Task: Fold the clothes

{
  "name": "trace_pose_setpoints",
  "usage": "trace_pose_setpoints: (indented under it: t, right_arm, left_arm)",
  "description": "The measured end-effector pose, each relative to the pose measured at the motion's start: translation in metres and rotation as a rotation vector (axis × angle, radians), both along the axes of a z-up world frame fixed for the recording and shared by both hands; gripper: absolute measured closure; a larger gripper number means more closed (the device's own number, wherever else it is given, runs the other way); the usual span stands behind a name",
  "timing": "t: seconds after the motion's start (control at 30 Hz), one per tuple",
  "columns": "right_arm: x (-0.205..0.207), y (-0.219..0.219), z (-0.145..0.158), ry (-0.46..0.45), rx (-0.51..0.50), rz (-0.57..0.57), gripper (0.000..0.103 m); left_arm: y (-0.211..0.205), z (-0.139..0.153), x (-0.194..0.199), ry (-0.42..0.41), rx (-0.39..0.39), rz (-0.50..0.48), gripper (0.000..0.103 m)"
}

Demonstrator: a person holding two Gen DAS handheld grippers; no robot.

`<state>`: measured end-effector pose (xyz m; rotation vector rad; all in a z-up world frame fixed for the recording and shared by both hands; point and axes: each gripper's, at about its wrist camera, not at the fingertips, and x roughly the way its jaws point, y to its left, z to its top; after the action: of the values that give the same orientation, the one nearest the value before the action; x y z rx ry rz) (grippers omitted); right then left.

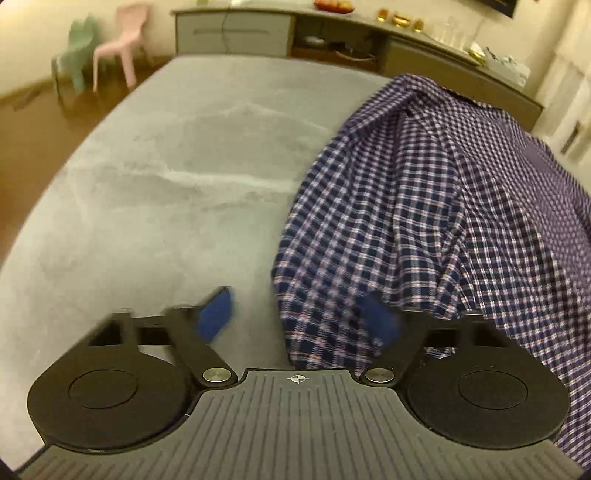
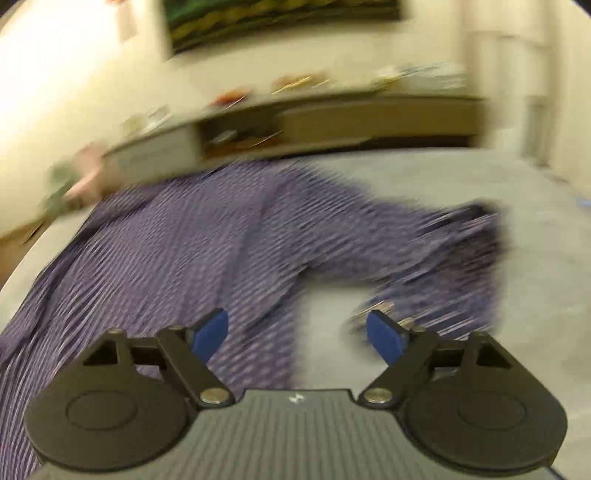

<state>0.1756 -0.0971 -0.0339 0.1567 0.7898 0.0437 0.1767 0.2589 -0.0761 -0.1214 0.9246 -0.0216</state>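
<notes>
A blue and purple checked shirt (image 1: 424, 206) lies crumpled on the right half of a grey padded surface (image 1: 166, 177). My left gripper (image 1: 298, 317) is open at the shirt's near left edge. Its left pad (image 1: 216, 314) is over bare grey surface, and its right pad (image 1: 380, 321) rests against a fold of the cloth without pinching it. The right wrist view is badly blurred. There the shirt (image 2: 192, 236) spreads across the left and middle, with a sleeve running to the right. My right gripper (image 2: 297, 339) stands open above a gap of grey surface (image 2: 517, 192) between body and sleeve, holding nothing.
A long low sideboard (image 1: 332, 40) with small items on top runs behind the far edge. A pink chair (image 1: 122, 48) and a green chair (image 1: 74, 55) stand on the wooden floor (image 1: 29, 140) at the far left. A dark picture (image 2: 280, 22) hangs on the wall.
</notes>
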Motion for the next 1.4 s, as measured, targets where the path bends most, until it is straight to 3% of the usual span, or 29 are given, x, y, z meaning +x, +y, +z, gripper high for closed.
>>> trace_pose_setpoints:
  t: [0.07,0.13,0.2,0.3,0.4,0.47,0.6,0.67,0.73,0.8,0.97,1.03,1.1,1.2,1.27,1.3,1.37,1.4]
  right_arm:
    - [0.002,0.017,-0.01,0.035,-0.057,0.034,0.02]
    - [-0.001,0.018,-0.014,0.048,-0.083,0.032,0.022]
    - [-0.007,0.015,-0.014,0.057,-0.077,0.025,0.024]
    - [-0.008,0.006,-0.019,0.047,-0.064,-0.003,0.025]
    - [-0.01,-0.007,-0.017,0.014,-0.055,-0.062,0.024]
    - [-0.004,-0.027,-0.02,0.015,-0.067,-0.149,0.021]
    - [0.008,-0.068,-0.026,0.02,-0.095,-0.33,0.019]
    - [0.021,-0.074,-0.031,0.037,-0.097,-0.306,0.02]
    - [0.032,-0.079,-0.033,0.051,-0.113,-0.274,0.029]
    - [0.043,-0.082,-0.033,0.059,-0.145,-0.24,0.045]
    - [0.04,-0.096,-0.026,0.039,-0.52,-0.476,0.042]
    - [0.024,-0.088,-0.014,0.0,-0.488,-0.455,0.041]
    - [-0.011,-0.071,0.009,-0.07,-0.283,-0.375,0.031]
    - [-0.053,-0.041,0.018,-0.091,0.071,-0.135,0.019]
    - [-0.066,-0.017,0.006,-0.026,0.161,0.002,0.018]
    - [-0.071,-0.005,0.002,-0.014,0.128,0.036,0.018]
    - [-0.08,0.019,-0.004,0.005,0.046,0.093,0.022]
    - [-0.081,0.025,-0.007,0.018,0.024,0.113,0.036]
  left_arm:
    - [-0.001,0.008,0.0,-0.021,-0.015,-0.006,0.103]
    - [0.005,0.019,0.003,-0.09,0.046,0.018,0.103]
    - [0.032,0.035,0.012,-0.173,0.1,0.162,0.103]
    - [0.078,0.052,0.016,-0.257,0.087,0.371,0.103]
    - [0.088,0.06,0.005,-0.256,0.007,0.426,0.083]
    - [0.077,0.066,-0.002,-0.263,0.03,0.414,0.078]
    - [0.032,0.07,-0.013,-0.238,0.063,0.218,0.075]
    - [0.002,0.068,-0.018,-0.216,0.095,0.093,0.075]
    - [-0.03,0.063,-0.02,-0.209,0.156,-0.029,0.071]
    - [-0.053,0.06,-0.021,-0.211,0.217,-0.098,0.069]
    - [-0.079,0.056,-0.02,-0.207,0.251,-0.173,0.069]
    - [-0.103,0.064,-0.03,-0.229,0.24,-0.259,0.069]
    - [-0.132,0.076,-0.054,-0.256,0.197,-0.386,0.065]
    - [-0.19,0.084,-0.11,-0.281,0.083,-0.637,0.056]
    - [-0.229,0.073,-0.152,-0.246,0.032,-0.814,0.055]
    - [-0.246,0.065,-0.172,-0.23,0.035,-0.893,0.055]
    - [-0.272,0.046,-0.209,-0.226,0.12,-1.01,0.055]
    - [-0.281,0.035,-0.221,-0.225,0.168,-1.048,0.054]
